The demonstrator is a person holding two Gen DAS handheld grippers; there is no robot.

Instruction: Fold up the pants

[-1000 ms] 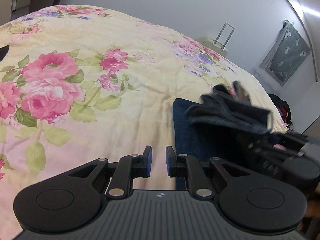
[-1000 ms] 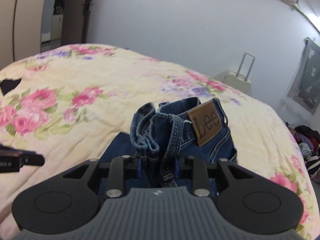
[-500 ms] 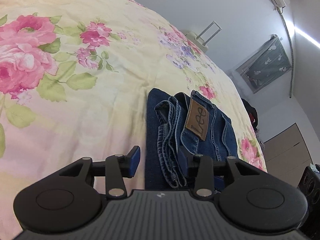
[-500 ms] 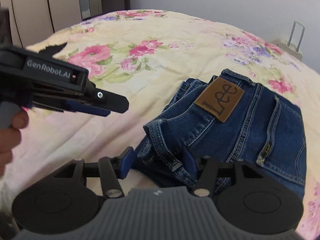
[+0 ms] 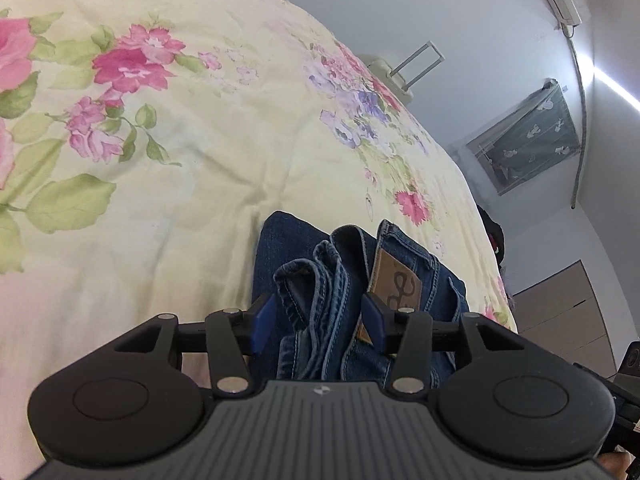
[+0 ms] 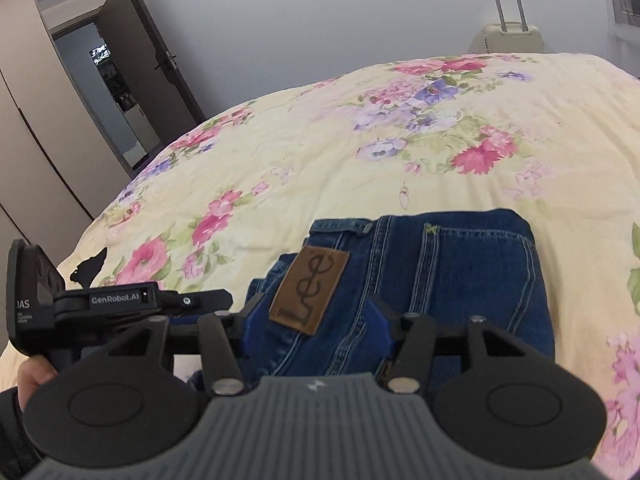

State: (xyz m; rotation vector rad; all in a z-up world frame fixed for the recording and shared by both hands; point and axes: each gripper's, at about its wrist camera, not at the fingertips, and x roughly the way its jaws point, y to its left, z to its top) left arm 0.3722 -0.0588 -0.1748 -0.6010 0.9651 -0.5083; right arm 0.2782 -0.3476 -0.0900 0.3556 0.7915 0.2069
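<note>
Spotter: Jeans (image 6: pixel 460 272) position, please. Where do they lie from your tools?

Operator: Right under both, on the bed (image 5: pixel 180 160), close to its near edge. They sit in a folded packet with the leather patch (image 6: pixel 310 292) facing up. From my right wrist view the packet's long side runs across, from the bunched waistband on the left out towards the right edge of the bed.

Spotter: And the tools themselves?

Operator: My left tool (image 5: pixel 318 318) has just been opening. Its jaws stand apart with the rumpled waistband layers between them, and I see no squeeze on the cloth. My right tool (image 6: pixel 316 320) has also just been opening. It hangs over the patch with denim between its jaws, not clamped as far as I can tell.

Spotter: Which one is nearer the loose part?

Operator: The left. It sits at the waistband end, where the layers stand up untidily. The right is just beside it, further in over the flat part. I judge the next move has to work along that long side, from the waistband end outward.
</note>
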